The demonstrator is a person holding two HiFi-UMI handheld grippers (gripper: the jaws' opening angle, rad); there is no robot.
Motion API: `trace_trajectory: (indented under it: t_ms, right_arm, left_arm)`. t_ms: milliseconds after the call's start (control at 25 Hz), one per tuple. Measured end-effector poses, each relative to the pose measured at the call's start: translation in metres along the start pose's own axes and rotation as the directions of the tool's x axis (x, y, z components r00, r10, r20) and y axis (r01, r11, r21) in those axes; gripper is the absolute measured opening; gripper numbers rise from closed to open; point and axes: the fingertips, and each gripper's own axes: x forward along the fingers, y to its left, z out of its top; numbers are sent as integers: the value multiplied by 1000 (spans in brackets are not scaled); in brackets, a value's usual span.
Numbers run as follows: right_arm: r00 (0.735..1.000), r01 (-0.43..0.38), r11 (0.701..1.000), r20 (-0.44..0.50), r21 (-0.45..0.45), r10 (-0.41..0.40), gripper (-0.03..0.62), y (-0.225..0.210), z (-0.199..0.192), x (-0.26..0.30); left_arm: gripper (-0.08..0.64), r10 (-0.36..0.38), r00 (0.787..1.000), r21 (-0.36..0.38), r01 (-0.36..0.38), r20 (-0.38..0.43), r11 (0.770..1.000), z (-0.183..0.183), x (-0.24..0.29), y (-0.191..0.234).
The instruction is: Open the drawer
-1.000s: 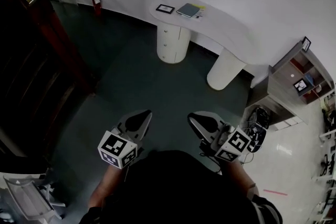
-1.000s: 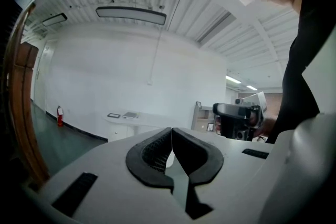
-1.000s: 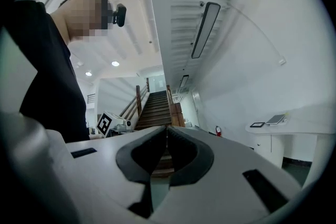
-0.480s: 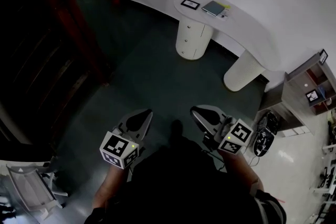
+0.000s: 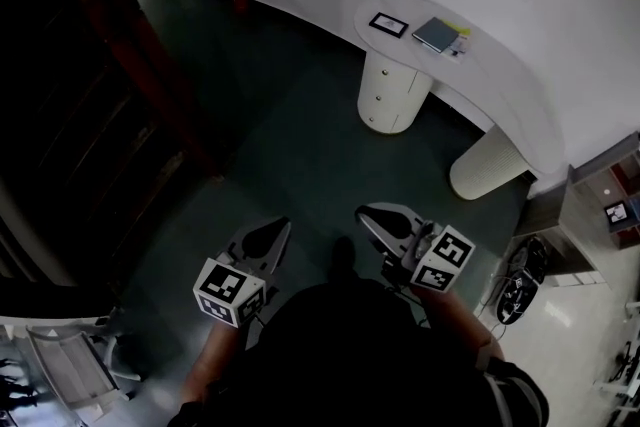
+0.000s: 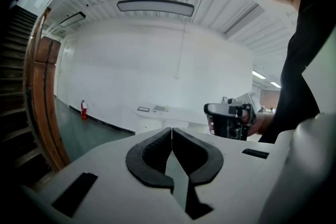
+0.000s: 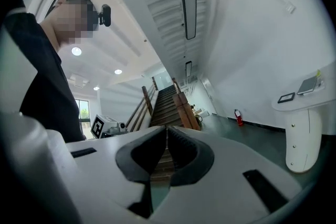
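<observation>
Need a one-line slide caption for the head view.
Person holds left gripper and right gripper, both shut, over a dark floor; white desk with drawer column stands ahead.

The staircase [image 6: 44, 113] is reddish-brown wood with a slight sheen. The floor [image 5: 280, 155] is smooth, dark green and faintly glossy. The desk [image 5: 500, 85] and its drawer pedestal [image 5: 392, 95] look smooth matt white. The left gripper [image 5: 283, 225] and right gripper [image 5: 363, 213] have matt white plastic shells and ribbed black pads [image 6: 152, 150].
</observation>
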Motion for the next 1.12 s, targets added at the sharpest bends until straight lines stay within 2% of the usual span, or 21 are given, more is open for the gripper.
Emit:
trace_trajectory:
  t_ms: [240,440,600,800,920,1120]
  right_arm:
    - [992,-104,994,-74,39,107,18,-57,14,52]
    - [989,-99,994,-103,52,104,18,-119,27,71]
    - [995,-34,997,-90,64,40,17,-164,36,79]
    - [996,71,993,-61,91,-66,17,-226,46,106]
    - [988,155,983,-39,100,-152,18,-273,55,135]
    - [958,287,950,-9,126,-288,17,-344,84,203]
  left_arm:
    - [14,4,1000,-28,-4,21,1000,47,76,55]
    - [14,-37,999,-42,39,33,998,73,149,83]
    - [14,-115,993,-41,115,6,992,79,194,95]
    - [14,-207,978,-34,206,-28,978,90,248,140]
    - [14,-279,959,-34,278,-53,960,101,284,182]
    - [14,-391,916,-27,390,-87,920,138,335,264]
